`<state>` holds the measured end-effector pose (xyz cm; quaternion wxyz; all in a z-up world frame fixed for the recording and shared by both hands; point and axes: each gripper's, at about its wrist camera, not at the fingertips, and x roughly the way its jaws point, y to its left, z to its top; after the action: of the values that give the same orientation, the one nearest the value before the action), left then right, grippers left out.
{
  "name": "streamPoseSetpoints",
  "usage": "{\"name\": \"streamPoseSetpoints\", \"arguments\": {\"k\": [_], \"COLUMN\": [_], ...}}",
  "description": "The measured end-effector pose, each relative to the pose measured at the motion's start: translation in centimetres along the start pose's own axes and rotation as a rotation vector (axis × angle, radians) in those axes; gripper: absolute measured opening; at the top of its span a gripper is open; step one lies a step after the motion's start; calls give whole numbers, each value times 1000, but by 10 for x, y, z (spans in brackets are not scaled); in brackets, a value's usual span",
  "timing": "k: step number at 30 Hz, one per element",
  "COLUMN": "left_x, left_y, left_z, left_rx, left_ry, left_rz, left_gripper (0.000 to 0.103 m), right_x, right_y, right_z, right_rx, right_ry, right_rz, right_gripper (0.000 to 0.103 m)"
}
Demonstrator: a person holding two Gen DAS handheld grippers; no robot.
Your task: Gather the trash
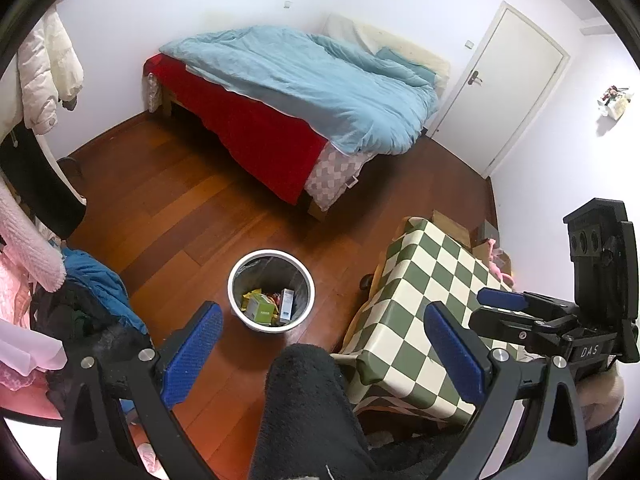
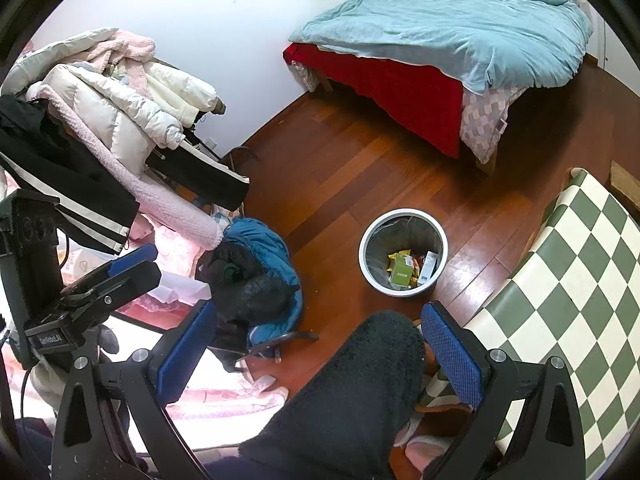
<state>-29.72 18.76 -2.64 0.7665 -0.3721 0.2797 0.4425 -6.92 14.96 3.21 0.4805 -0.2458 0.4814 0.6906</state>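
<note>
— So, where is the trash?

— It sits in the trash bin [image 1: 271, 289], a round white bin with a grey bag inside, standing on the brown wood floor [image 1: 168, 208]. At the bottom I see a green box [image 1: 259, 307], a white box [image 1: 286, 300] and some yellow wrappers [image 2: 399, 258].

— What are the grippers doing?

— The left gripper [image 1: 322, 342] is wide open and holds nothing. The right gripper [image 2: 318, 344] is wide open too, and empty. Both hang above the floor, near the bin but not touching it.

— What is beside the bin?

— A worktop [image 1: 432, 280] with a green and white checked cloth stands to the right of it. A pile of clothes [image 2: 256, 276] on a chair is on the other side. A fuzzy dark knee [image 2: 352, 392] pokes up between the blue fingers [image 2: 184, 352].

— And far away?

— A bed [image 1: 256, 128] with a light blue blanket [image 1: 312, 80] and a red sheet stands by the wall, well apart from the bin. A white door [image 1: 508, 80] is next to it.
</note>
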Motion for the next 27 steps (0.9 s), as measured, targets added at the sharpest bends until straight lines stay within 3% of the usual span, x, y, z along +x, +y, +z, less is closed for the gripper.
{"name": "streamPoseSetpoints", "arguments": {"k": [27], "left_x": [-9], "left_y": [-4], "left_z": [2], "left_rx": [3], "left_ry": [-9], "left_rz": [-27], "left_gripper": [103], "right_x": [-10], "right_y": [16], "right_z": [5], "right_rx": [-37], "right_ry": [-1], "right_rz": [10], "right_gripper": [103]}}
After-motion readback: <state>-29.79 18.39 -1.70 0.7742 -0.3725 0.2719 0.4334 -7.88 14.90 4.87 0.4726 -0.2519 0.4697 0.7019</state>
